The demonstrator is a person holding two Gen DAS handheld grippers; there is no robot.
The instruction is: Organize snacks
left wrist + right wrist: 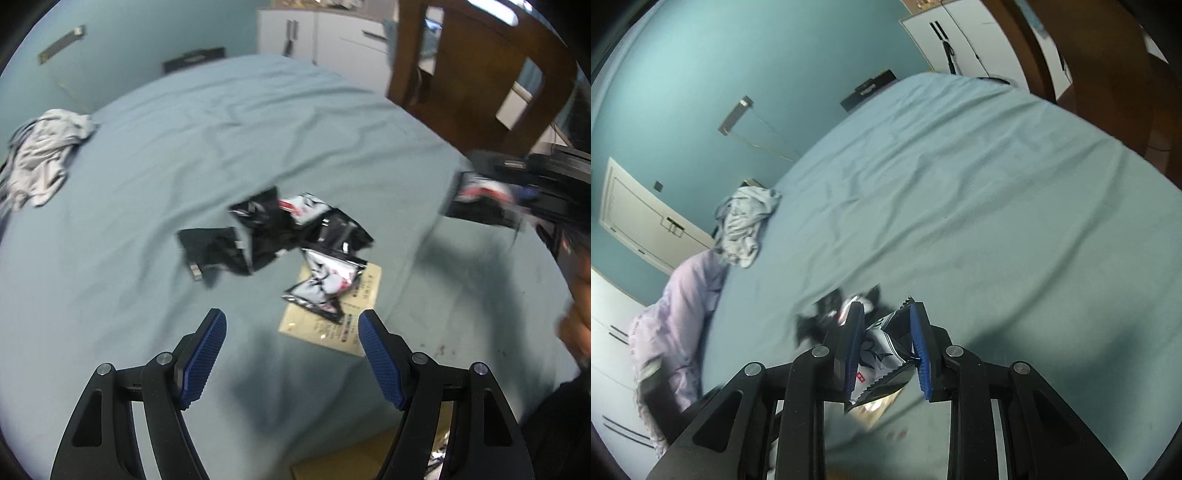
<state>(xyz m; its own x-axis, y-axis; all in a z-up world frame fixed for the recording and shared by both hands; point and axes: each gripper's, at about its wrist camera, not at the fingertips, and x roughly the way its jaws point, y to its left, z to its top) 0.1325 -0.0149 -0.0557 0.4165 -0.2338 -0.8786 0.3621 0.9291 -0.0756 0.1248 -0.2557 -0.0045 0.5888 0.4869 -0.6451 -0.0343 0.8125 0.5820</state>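
Several black-and-white snack packets lie in a loose pile on the blue bed sheet. One packet rests on a beige flat pouch. My left gripper is open and empty, just in front of the pile. My right gripper is shut on a black-and-white snack packet and holds it above the sheet; it also shows at the right edge of the left wrist view. More packets lie beyond it.
A crumpled grey garment lies at the far left of the bed, also in the right wrist view. A lilac cloth lies beside it. A wooden chair stands at the right. White cabinets stand behind. A cardboard box edge is below.
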